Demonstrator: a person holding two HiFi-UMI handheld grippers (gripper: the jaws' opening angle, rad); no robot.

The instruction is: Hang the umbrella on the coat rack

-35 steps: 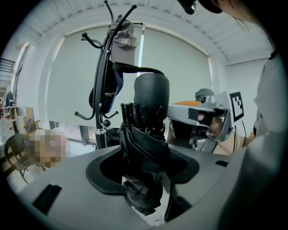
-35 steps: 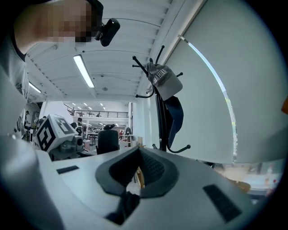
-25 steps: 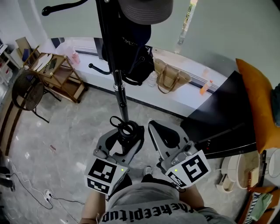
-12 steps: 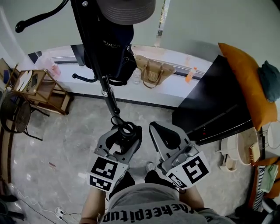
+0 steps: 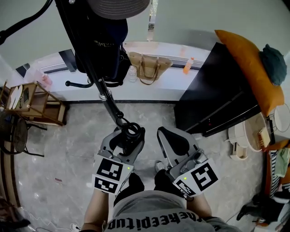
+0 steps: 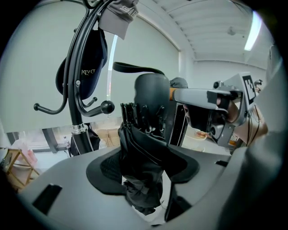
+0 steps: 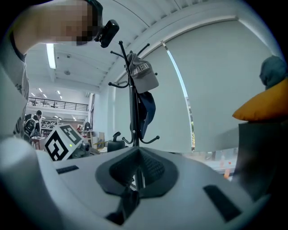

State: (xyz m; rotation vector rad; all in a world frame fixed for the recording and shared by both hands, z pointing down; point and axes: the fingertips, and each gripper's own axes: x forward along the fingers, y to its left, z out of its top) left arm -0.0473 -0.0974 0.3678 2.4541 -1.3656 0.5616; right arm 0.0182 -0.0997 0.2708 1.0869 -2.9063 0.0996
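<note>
A folded black umbrella (image 5: pixel 132 132) stands upright between the jaws of my left gripper (image 5: pixel 129 138), which is shut on it; in the left gripper view the umbrella (image 6: pixel 143 148) fills the gap. The black coat rack (image 5: pixel 93 72) rises just ahead and to the left, its pole slanting down towards the umbrella. It carries a grey hat (image 5: pixel 118 7) and a dark bag (image 5: pixel 106 45). A bare ball-tipped hook (image 6: pixel 107 107) sticks out at mid height. My right gripper (image 5: pixel 168 138) is shut and empty, beside the left one.
A woven handbag (image 5: pixel 146 67) and an orange bottle (image 5: pixel 187 65) sit on the white ledge behind the rack. A black cabinet (image 5: pixel 217 95) with an orange cushion (image 5: pixel 247 68) stands at the right. A wooden shelf (image 5: pixel 29 104) and a chair (image 5: pixel 11 133) are at the left.
The rack, ledge and furniture have slid leftward and down in the head view. Both grippers keep their places, and the left one still grips the umbrella.
</note>
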